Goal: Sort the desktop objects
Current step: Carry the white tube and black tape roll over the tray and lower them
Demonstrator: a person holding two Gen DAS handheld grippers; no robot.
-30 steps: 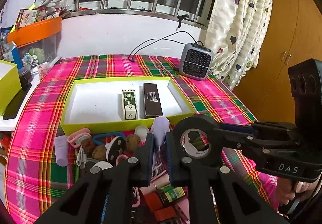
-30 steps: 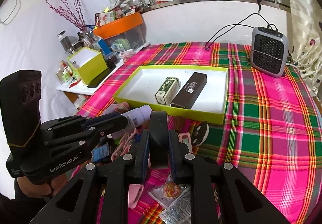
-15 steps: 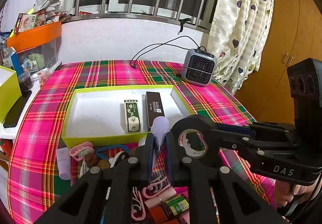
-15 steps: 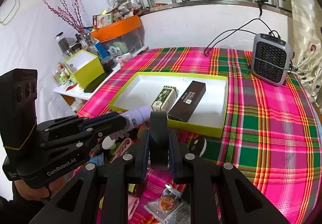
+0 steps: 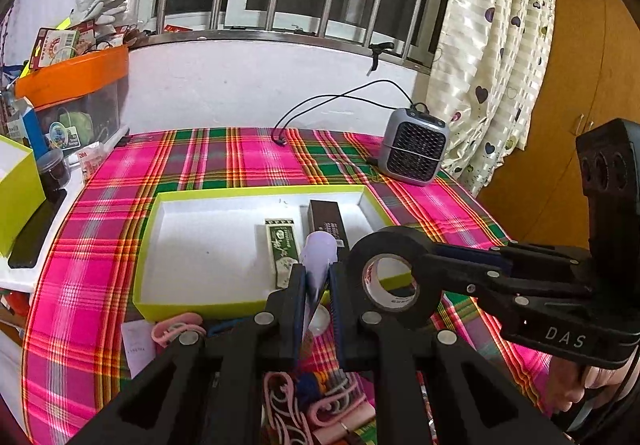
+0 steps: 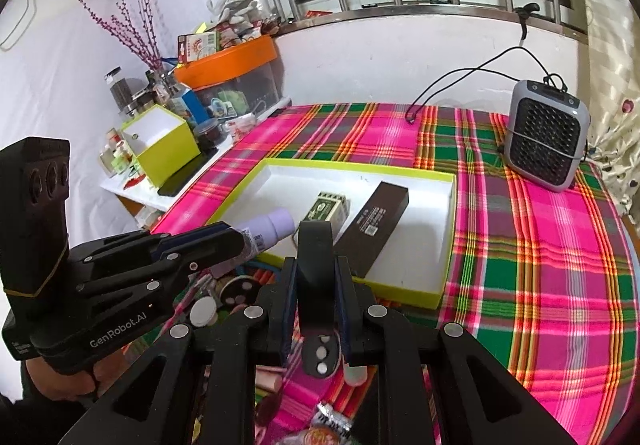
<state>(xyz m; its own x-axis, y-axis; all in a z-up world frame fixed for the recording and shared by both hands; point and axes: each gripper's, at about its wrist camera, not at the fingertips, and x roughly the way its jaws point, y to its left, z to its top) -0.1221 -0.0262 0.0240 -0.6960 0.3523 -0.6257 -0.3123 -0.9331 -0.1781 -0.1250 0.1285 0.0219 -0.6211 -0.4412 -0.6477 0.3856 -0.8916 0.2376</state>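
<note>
My left gripper (image 5: 317,277) is shut on a pale lilac tube (image 5: 320,249), cap pointing forward over the near rim of the yellow-green tray (image 5: 256,191). My right gripper (image 6: 316,273) is shut on a black tape roll (image 6: 316,245), seen edge-on. In the left wrist view the tape roll (image 5: 400,241) hangs just right of the tube. The right wrist view shows the left gripper (image 6: 236,245) with the tube (image 6: 272,227) at the tray's (image 6: 352,165) near edge. In the tray lie a green box (image 5: 282,245) and a dark brown box (image 5: 326,217).
Pink clips (image 5: 176,327), round pieces (image 6: 236,289) and packets lie heaped on the plaid cloth before the tray. A grey heater (image 5: 414,149) with a cable stands at the back right. A yellow-green box (image 6: 160,141) and an orange-lidded bin (image 5: 72,77) are at the left.
Both grippers have moved forward toward the tray, carrying the tube and the tape roll. The heap of small things has slid lower in both views.
</note>
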